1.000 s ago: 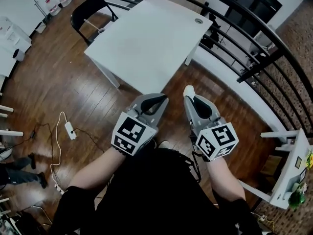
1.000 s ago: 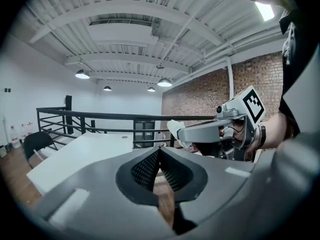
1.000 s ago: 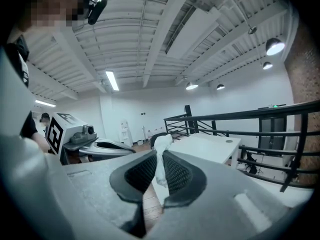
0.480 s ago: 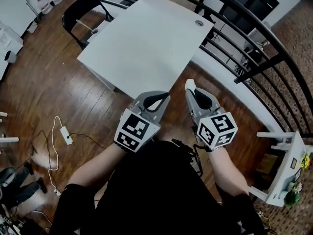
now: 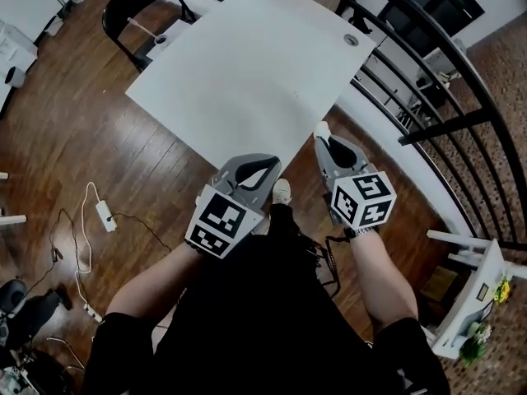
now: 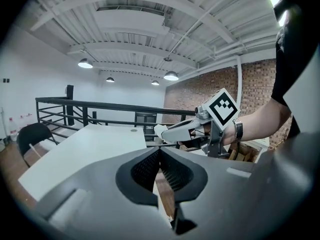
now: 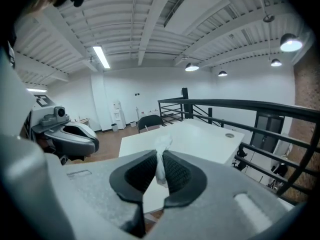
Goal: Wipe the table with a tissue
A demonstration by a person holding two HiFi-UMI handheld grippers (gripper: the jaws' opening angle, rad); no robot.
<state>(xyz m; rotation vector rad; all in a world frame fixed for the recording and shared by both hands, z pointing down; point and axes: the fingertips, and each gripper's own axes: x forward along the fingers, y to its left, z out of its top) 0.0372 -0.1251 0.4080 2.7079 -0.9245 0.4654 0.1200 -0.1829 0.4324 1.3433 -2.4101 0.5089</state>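
The white table (image 5: pixel 247 64) stands ahead of me on a wooden floor, its near edge just beyond both grippers. My right gripper (image 5: pixel 321 134) is held below the table's near corner, shut on a small white tissue (image 5: pixel 320 127) that pokes out past its tips. In the right gripper view the tissue (image 7: pixel 161 156) is pinched between the dark pads, with the table (image 7: pixel 200 136) behind. My left gripper (image 5: pixel 263 164) is shut with nothing in it; its pads meet in the left gripper view (image 6: pixel 160 151). That view also shows the table (image 6: pixel 85 149) and the tissue (image 6: pixel 159 130).
A black chair (image 5: pixel 123 15) stands at the table's far left. A black railing (image 5: pixel 412 64) runs along the table's right side. A power strip (image 5: pixel 104 215) with cables lies on the floor at left. A round cable hole (image 5: pixel 352 39) marks the table's far corner.
The table has come nearer in the head view as the person stepped toward it. A shoe now shows between the grippers. Both grippers stay shut as before.
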